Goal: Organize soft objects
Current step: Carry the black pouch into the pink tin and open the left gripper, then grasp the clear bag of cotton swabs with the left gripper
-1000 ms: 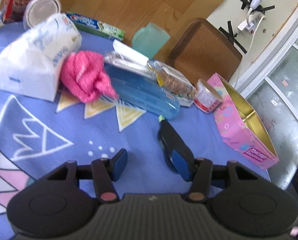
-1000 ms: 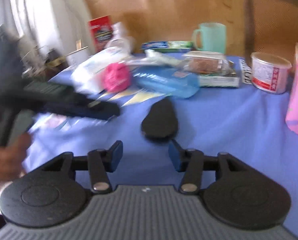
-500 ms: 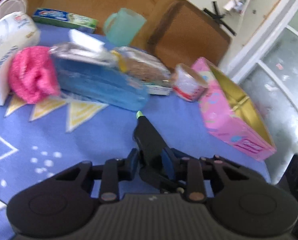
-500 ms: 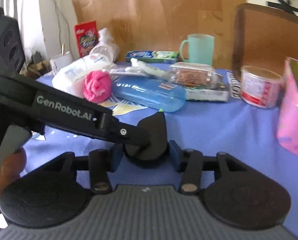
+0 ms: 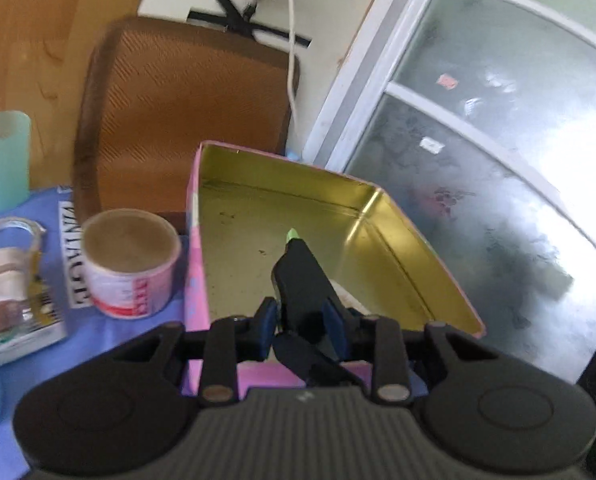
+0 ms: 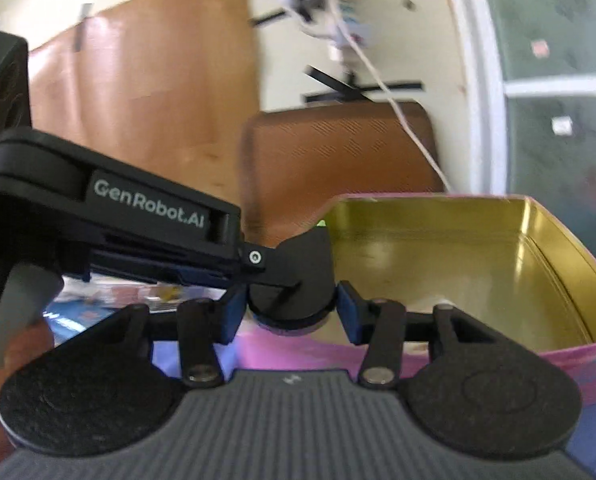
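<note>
Left gripper (image 5: 303, 326) clenched the black insole (image 5: 302, 280) above the pink tin (image 5: 414, 240), lower centre, presumably for deposit; right gripper (image 6: 288, 314) bracketed it, contact unclear.

Left tongs (image 5: 301, 326) clamping black insole (image 5: 302, 280), over pink tin (image 5: 398, 220)

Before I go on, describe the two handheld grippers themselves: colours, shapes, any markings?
Both look alike. The left gripper and the right gripper each have a grey ribbed body, two round black discs, black linkage arms with silver rivets, and blue pads on the fingers. Seen from the right wrist, the left gripper's black side reads "GenRobot.AI" in white and has a grey handle. No sleeve or cable shows.
</note>
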`<state>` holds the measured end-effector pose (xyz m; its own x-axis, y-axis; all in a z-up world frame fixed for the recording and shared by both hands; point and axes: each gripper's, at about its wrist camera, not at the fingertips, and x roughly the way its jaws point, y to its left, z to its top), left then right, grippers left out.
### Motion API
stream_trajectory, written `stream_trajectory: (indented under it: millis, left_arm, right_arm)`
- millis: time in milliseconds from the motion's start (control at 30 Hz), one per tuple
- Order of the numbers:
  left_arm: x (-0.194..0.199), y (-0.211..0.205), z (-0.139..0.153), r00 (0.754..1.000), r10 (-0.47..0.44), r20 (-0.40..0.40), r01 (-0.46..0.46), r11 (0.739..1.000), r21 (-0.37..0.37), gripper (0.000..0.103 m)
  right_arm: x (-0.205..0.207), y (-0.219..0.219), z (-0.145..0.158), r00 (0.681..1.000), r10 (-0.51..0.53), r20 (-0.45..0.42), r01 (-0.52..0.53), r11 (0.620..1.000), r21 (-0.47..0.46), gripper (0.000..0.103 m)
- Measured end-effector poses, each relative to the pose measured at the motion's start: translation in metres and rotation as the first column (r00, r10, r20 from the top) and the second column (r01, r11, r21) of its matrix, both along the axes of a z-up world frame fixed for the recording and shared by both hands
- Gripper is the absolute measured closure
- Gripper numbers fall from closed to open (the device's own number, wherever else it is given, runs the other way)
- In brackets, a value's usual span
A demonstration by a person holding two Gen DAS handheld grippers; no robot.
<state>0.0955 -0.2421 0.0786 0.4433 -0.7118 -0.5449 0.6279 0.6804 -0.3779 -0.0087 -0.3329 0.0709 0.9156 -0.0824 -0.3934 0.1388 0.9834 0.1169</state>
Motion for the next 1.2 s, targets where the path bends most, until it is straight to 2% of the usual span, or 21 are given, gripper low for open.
stream_trajectory:
  millis: [133,267,333,367,467,567,700,767,800,867,900,933,1000,1033,1067,1200]
  left_arm:
    - [0.006,0.007,-0.004,0.997,0.074,-0.003,-0.074,0.997,-0.005,0.078]
    - [-0.019,0.055,0.009,0.991,0.092,0.095,-0.086,0.995,-0.059,0.077]
    - [-0.036,0.097,0.008,0.984,0.112,0.136,-0.101,0.991,-0.082,0.075]
    - [-0.041,0.112,0.007,0.98,0.128,0.15,-0.118,0.99,-0.078,0.075]
    - [-0.065,0.179,-0.013,0.949,0.239,0.208,-0.234,0.971,-0.045,0.075]
    - [-0.077,0.238,-0.034,0.899,0.378,0.22,-0.385,0.923,-0.011,0.074]
    - [-0.08,0.293,-0.059,0.844,0.5,0.195,-0.509,0.861,-0.001,0.074]
    - [-0.075,0.308,-0.066,0.844,0.522,0.123,-0.52,0.853,-0.052,0.074]
    - [-0.074,0.31,-0.065,0.843,0.524,0.121,-0.518,0.852,-0.076,0.074]
    - [-0.077,0.309,-0.061,0.823,0.541,0.176,-0.531,0.841,-0.1,0.069]
    - [-0.079,0.307,-0.06,0.826,0.529,0.194,-0.519,0.849,-0.103,0.067]
    - [-0.082,0.304,-0.059,0.832,0.513,0.212,-0.504,0.858,-0.099,0.066]
    - [-0.088,0.299,-0.057,0.835,0.49,0.251,-0.484,0.87,-0.089,0.064]
    - [-0.092,0.298,-0.058,0.833,0.485,0.266,-0.48,0.873,-0.089,0.062]
    - [-0.095,0.297,-0.057,0.831,0.482,0.279,-0.476,0.874,-0.091,0.061]
    - [-0.094,0.292,-0.056,0.83,0.482,0.281,-0.474,0.875,-0.099,0.058]
  right_arm:
    - [0.009,-0.005,-0.009,0.998,-0.058,-0.024,0.058,0.998,0.002,0.047]
    - [-0.005,0.0,-0.006,0.998,-0.049,0.027,0.047,0.998,0.047,0.047]
    - [-0.014,0.009,-0.004,0.998,-0.02,0.067,0.015,0.997,0.075,0.049]
    - [-0.014,0.014,-0.003,0.996,0.012,0.089,-0.019,0.996,0.088,0.056]
    - [-0.005,0.035,-0.001,0.981,0.16,0.112,-0.173,0.979,0.112,0.062]
    - [0.021,0.07,0.0,0.967,0.246,0.067,-0.251,0.964,0.084,0.062]
    - [0.068,0.109,0.001,0.953,0.303,-0.011,-0.302,0.951,0.067,0.059]
    - [0.093,0.116,-0.002,0.954,0.296,-0.051,-0.291,0.953,0.086,0.041]
    - [0.107,0.12,-0.004,0.955,0.286,-0.072,-0.28,0.956,0.09,0.038]
    - [0.125,0.122,-0.011,0.951,0.288,-0.114,-0.278,0.956,0.098,0.037]
    - [0.132,0.123,-0.015,0.945,0.297,-0.139,-0.283,0.953,0.108,0.037]
    - [0.138,0.123,-0.02,0.94,0.297,-0.168,-0.278,0.952,0.125,0.039]
    - [0.143,0.119,-0.027,0.924,0.316,-0.217,-0.274,0.94,0.203,0.078]
    - [0.142,0.116,-0.027,0.921,0.322,-0.219,-0.272,0.934,0.23,0.09]
    - [0.136,0.114,-0.026,0.92,0.332,-0.207,-0.276,0.926,0.258,0.096]
    - [0.097,0.114,-0.022,0.929,0.323,-0.182,-0.288,0.938,0.193,0.098]
